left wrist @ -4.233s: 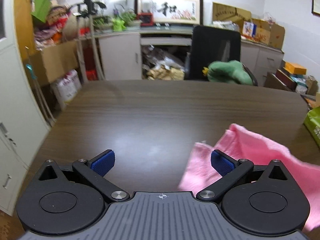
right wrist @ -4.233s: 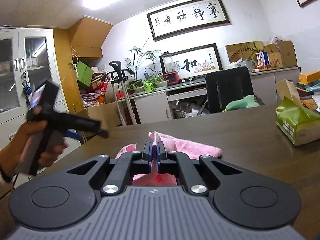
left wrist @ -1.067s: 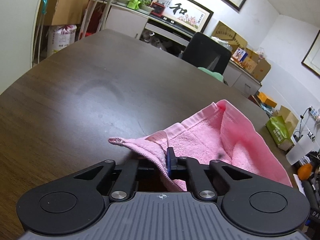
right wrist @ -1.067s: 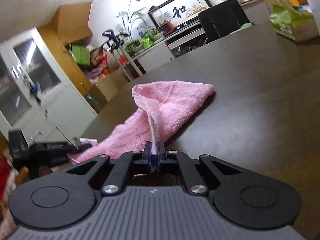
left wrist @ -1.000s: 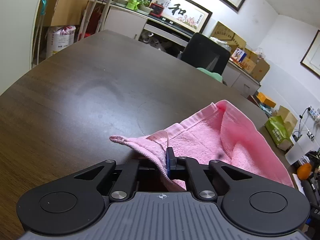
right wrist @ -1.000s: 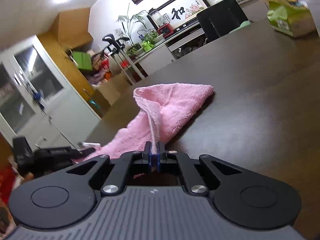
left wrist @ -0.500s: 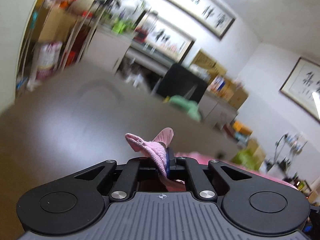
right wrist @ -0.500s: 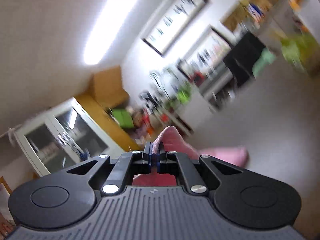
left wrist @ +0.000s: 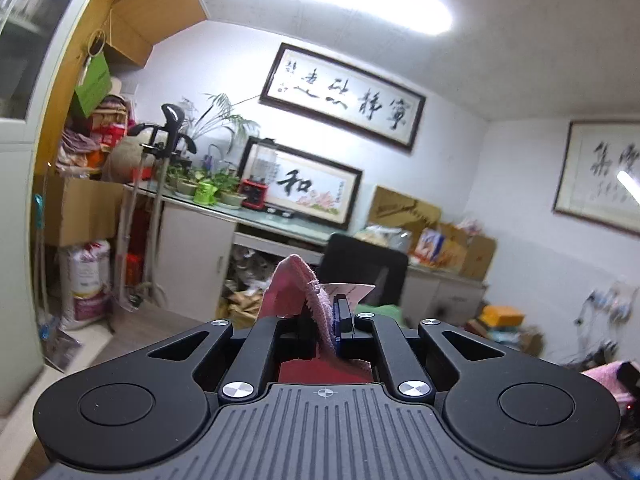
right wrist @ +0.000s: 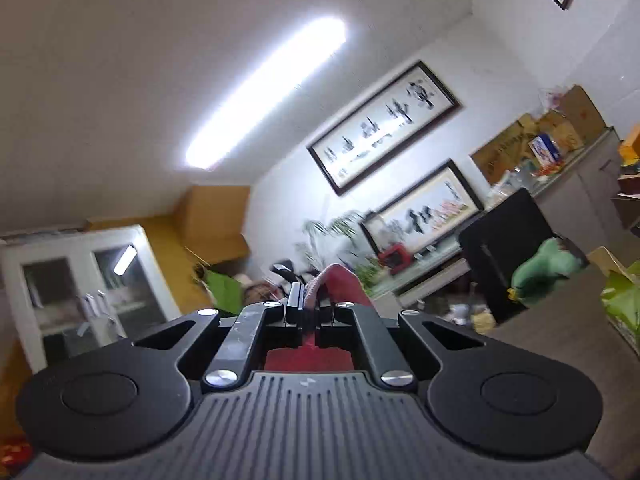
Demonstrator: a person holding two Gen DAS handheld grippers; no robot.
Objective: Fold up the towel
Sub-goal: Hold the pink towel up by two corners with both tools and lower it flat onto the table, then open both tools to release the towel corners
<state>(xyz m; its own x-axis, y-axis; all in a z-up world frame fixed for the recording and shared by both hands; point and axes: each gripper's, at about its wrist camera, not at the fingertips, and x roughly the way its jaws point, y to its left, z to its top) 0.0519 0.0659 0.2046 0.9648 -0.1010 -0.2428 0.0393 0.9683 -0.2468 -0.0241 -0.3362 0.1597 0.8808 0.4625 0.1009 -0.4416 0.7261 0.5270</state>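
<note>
My left gripper (left wrist: 325,326) is shut on a corner of the pink towel (left wrist: 294,284), which sticks up between the fingers with a white label beside it. More pink towel shows at the right edge (left wrist: 600,378). My right gripper (right wrist: 310,308) is shut on another corner of the towel (right wrist: 340,280). Both grippers are tilted upward, high above the table. The rest of the towel hangs below, hidden by the gripper bodies.
A dark wooden table (right wrist: 560,320) shows at the right of the right wrist view, with a green bag (right wrist: 624,300) on it. A black chair (left wrist: 362,264) with a green cushion (right wrist: 548,266) stands behind. Cabinets and boxes line the walls.
Both grippers have risen and tilted upward, lifting the towel off the table. The table has dropped out of the left wrist view. Both stay shut on the towel.
</note>
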